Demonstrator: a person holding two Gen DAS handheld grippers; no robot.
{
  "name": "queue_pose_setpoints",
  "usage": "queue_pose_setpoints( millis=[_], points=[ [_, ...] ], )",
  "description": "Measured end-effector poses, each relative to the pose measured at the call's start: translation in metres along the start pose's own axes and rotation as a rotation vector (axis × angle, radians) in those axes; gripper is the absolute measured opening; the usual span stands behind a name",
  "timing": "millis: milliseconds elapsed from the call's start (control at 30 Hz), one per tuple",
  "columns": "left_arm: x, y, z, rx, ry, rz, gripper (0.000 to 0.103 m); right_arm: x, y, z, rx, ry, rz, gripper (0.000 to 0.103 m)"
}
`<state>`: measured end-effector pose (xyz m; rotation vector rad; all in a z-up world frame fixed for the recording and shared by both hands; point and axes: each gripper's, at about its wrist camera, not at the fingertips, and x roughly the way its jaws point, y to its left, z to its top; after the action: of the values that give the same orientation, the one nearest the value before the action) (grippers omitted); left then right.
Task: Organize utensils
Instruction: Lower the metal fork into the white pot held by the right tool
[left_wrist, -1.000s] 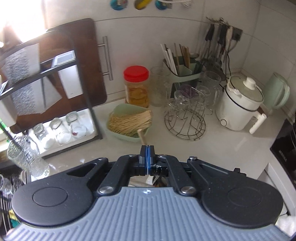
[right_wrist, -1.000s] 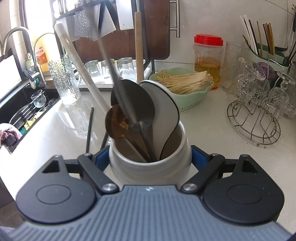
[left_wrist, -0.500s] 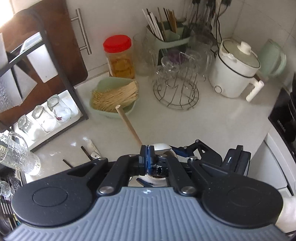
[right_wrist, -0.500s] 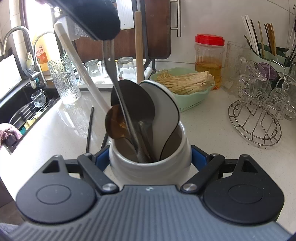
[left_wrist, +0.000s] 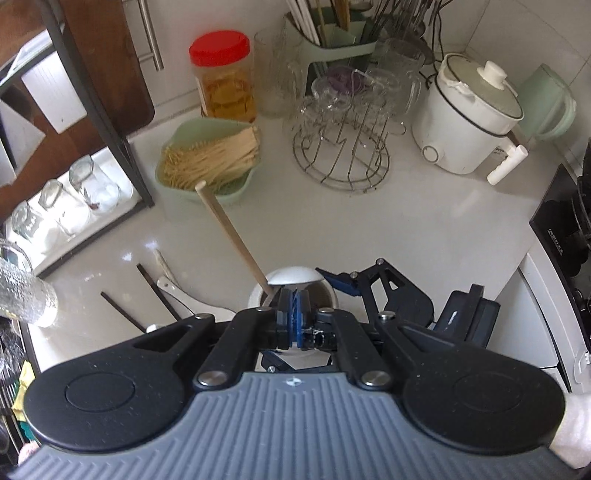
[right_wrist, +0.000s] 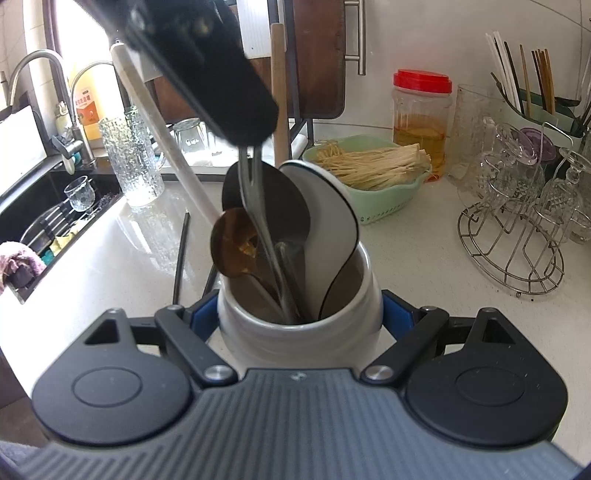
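Step in hand, as judged: a thin metal utensil (right_wrist: 258, 214), fork-like with a slot in its upper stem, is being lowered into the white ceramic utensil crock (right_wrist: 299, 332). Its lower end is already inside the crock mouth among the other pieces.

Left gripper (left_wrist: 294, 318): fingers clenched together on the top of the thin metal utensil, as seen from the right wrist view, where the gripper shows as a dark blurred mass above the crock. It is pointed steeply downward over the opening.

Right gripper (right_wrist: 301, 314): jaws clamped on either side of the crock's white wall, blue pads pressed to it; the crock is steadied on the pale countertop (left_wrist: 332, 229).

Already in the crock: a white ladle bowl (right_wrist: 325, 229), a dark spoon (right_wrist: 280, 199), a brown spoon (right_wrist: 232, 243), a pale wooden handle (left_wrist: 229, 229).

Not yet stowed: dark chopsticks (left_wrist: 155, 291) and a white spoon (left_wrist: 177, 291) lying on the counter just beside the crock.

Next move, as judged: the clenched fingers are to be released once the utensil rests inside, then lifted clear without snagging the wooden handle.
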<state>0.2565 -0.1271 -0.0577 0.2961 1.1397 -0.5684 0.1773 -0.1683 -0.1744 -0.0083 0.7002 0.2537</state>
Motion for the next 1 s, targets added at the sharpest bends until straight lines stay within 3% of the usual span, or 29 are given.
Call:
queue_pose_setpoints(
  millis=[433, 500, 567, 733, 1000],
  points=[
    [0.015, 0.003, -0.003, -0.053, 0.046, -0.038, 0.002, 0.001, -0.001, 0.001, -0.015, 0.001, 0.008, 0.091],
    [0.015, 0.002, -0.004, -0.056, 0.048, -0.031, 0.007, 0.0, 0.0, 0.001, -0.014, 0.0, 0.008, 0.091],
    [0.014, 0.002, -0.005, -0.058, 0.042, -0.026, 0.019, 0.0, 0.0, 0.001, -0.014, -0.002, 0.007, 0.091],
    [0.001, -0.001, -0.006, -0.059, -0.016, -0.024, 0.024, 0.0, 0.001, 0.0, -0.014, -0.007, 0.008, 0.091],
    [-0.037, 0.003, -0.012, -0.108, -0.176, 0.003, 0.026, 0.0, 0.001, -0.001, -0.011, -0.006, 0.006, 0.091]
  ],
)
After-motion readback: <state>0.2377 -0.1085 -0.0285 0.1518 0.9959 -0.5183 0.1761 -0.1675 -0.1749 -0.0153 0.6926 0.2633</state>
